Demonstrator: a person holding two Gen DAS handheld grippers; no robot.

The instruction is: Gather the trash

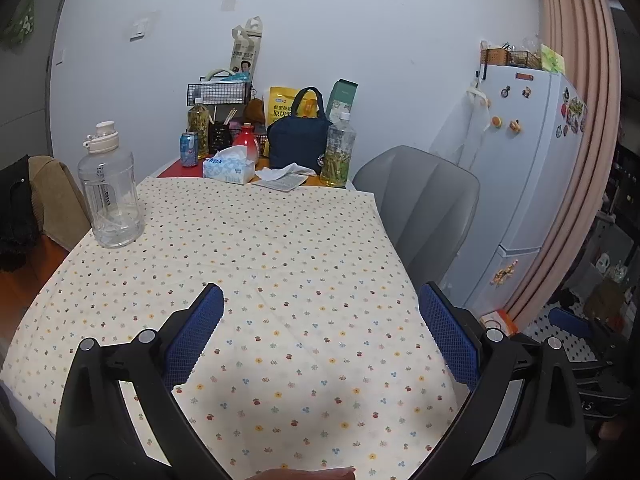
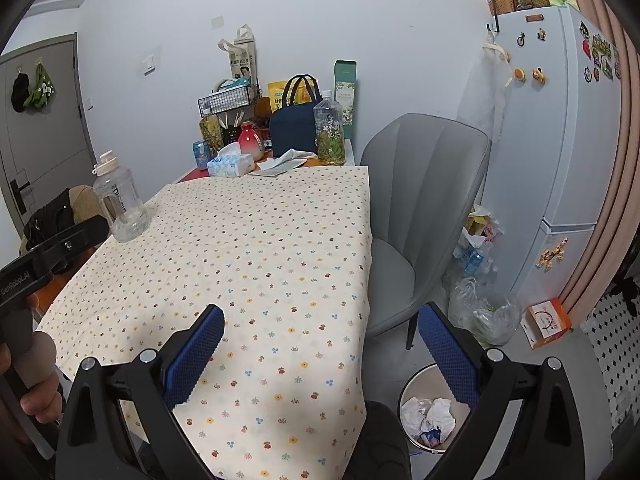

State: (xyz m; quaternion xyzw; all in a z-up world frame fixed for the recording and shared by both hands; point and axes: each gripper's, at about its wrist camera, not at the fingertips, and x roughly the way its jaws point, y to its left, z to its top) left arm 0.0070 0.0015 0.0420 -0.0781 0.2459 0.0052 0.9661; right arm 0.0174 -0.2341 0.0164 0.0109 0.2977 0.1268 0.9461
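My left gripper (image 1: 320, 290) hangs open over the near half of a flower-print tablecloth (image 1: 260, 248), with nothing between its blue pads (image 1: 200, 332). My right gripper (image 2: 322, 312) is open too and empty, above the cloth's right edge (image 2: 360, 280). Below it on the floor stands a white trash bin (image 2: 401, 400) holding crumpled paper (image 2: 430, 412). At the table's far end lie a crumpled white tissue (image 1: 286, 170) (image 2: 294, 155), a flat paper sheet (image 1: 282, 183) and a blue soda can (image 1: 189, 149) (image 2: 201, 152).
A clear water jug (image 1: 110, 196) (image 2: 122, 204) stands at the cloth's left edge. A tissue box (image 1: 229, 168), tea bottles (image 1: 340, 152) and a navy bag (image 1: 298, 140) crowd the far end. A grey chair (image 2: 424, 192), plastic bags (image 2: 480, 308) and a fridge (image 2: 560, 140) are on the right.
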